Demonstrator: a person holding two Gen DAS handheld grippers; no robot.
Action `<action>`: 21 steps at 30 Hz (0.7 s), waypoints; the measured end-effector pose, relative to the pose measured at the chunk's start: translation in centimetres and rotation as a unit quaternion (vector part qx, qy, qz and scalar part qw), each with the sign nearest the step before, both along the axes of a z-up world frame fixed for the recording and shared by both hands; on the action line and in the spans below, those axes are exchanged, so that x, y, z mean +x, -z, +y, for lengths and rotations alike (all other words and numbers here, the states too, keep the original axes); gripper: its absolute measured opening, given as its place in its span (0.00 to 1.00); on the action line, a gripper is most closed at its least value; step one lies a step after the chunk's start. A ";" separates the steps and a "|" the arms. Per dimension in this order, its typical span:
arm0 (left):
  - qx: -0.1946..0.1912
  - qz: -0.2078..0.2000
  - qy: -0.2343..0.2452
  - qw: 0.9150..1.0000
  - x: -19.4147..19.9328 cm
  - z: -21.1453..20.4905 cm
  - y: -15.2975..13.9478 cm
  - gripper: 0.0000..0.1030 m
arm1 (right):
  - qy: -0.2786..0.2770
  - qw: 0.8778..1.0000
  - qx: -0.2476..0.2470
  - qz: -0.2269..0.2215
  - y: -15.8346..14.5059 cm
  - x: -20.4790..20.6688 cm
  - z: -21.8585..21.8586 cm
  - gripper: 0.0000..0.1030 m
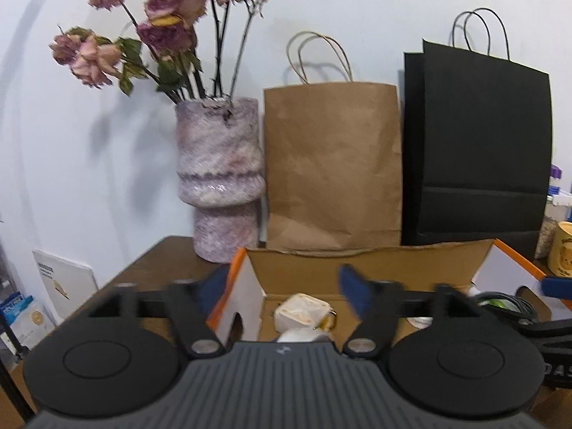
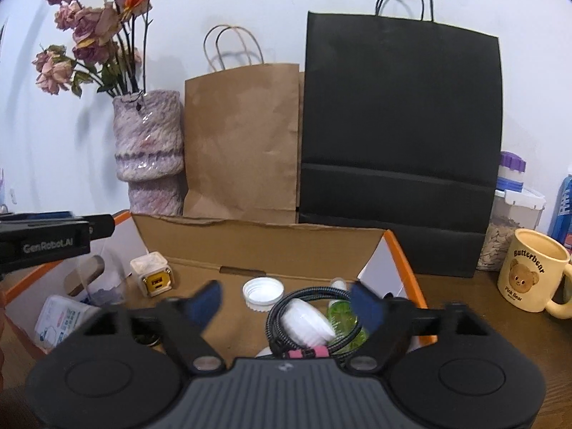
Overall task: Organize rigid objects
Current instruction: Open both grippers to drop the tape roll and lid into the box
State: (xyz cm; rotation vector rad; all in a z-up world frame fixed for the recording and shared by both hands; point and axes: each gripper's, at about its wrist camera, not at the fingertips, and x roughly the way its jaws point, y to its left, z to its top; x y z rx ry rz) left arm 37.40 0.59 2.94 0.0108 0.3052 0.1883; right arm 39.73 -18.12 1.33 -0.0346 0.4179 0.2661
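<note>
Cardboard box: open, orange-edged, on the wooden table before the paper bags; it seems to be the collecting bin, already holding the small hard items.
Left gripper: fingers wide, empty, over the box's left end.
Right gripper: fingers wide, nothing between them, above the coil.
Braided cable: coiled round a ribbed white piece.
White cube charger: boxy, back-left corner.
Screw cap: white, ridged, lying flat.

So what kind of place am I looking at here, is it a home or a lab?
Most likely a home, a lived-in table against a wall. A vase of dried roses, a brown paper bag and a black one line the wall, and a Butterbear mug stands beside the cardboard box.
</note>
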 end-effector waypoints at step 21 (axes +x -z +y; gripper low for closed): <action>-0.028 -0.031 -0.010 0.999 -2.2 0.7 -1.1 1.00 | 0.030 0.999 -0.007 -0.027 -1.2 -2.3 -1.2 1.00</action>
